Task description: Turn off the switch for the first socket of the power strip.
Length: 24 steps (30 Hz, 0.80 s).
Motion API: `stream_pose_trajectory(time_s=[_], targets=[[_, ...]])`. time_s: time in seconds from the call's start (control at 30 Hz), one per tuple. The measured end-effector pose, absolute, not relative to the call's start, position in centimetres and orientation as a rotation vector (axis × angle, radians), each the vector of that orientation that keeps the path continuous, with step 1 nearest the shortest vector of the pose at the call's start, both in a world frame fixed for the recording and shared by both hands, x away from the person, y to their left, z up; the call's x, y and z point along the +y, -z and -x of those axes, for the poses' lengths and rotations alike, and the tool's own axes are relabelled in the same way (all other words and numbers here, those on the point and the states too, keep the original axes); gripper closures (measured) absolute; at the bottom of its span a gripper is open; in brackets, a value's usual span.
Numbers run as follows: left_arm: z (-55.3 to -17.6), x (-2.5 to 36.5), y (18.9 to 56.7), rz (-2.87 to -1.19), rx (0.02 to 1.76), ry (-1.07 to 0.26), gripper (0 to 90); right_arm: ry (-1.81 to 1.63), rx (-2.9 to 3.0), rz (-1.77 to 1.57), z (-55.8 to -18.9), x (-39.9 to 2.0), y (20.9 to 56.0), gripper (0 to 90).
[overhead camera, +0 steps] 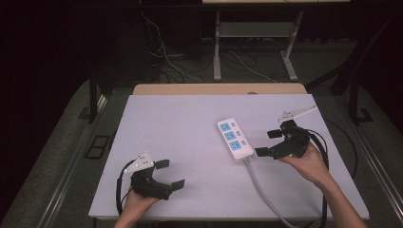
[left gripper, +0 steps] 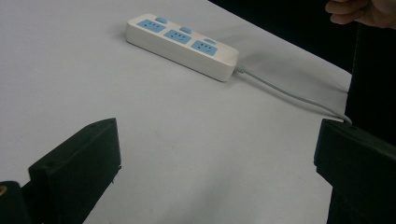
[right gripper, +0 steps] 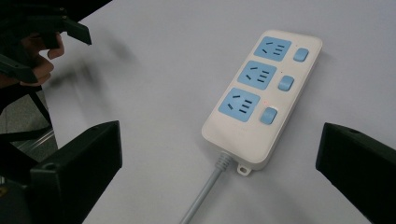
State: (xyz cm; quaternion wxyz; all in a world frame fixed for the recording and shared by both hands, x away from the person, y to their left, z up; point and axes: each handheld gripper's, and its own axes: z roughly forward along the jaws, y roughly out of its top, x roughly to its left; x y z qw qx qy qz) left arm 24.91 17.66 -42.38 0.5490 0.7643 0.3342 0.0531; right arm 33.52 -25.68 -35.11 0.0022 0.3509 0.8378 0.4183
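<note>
On the right half of the white table [overhead camera: 180, 142], a white plastic power strip with three blue sockets and three blue switches [overhead camera: 234, 138] is laid flat, its long axis running from the far side, slightly to the left, toward the near side, slightly to the right. Its grey cable [overhead camera: 266, 197] leaves the near end and is carried off toward the near table edge. The right tongs [overhead camera: 265, 143] are held just beside the near right corner of the strip, pointed leftward at it, with the jaws spread wide and nothing between them. In the right gripper view the strip [right gripper: 264, 95] is seen lying just ahead, between the lines of the two jaws and a little toward the right-hand one, with its switch column on the side nearer that jaw. The left tongs [overhead camera: 170, 173] are held low near the front left of the table, well apart from the strip, also spread wide and empty; from the left gripper view the strip [left gripper: 182, 45] is seen far ahead with bare table between. The right hand is judged much the nearer, so any press or grasp would most readily be made from that side, across the strip's short width.
</note>
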Motion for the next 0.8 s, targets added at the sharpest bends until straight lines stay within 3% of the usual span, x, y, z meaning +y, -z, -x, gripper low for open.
stream_pose_trajectory(time_s=[0.8], targets=[[-25.1, 17.7, 42.4, -1.806, 0.792, -0.12, 0.0, -1.288, 2.621, -1.189, -37.3, -24.6, 35.9, 0.2]])
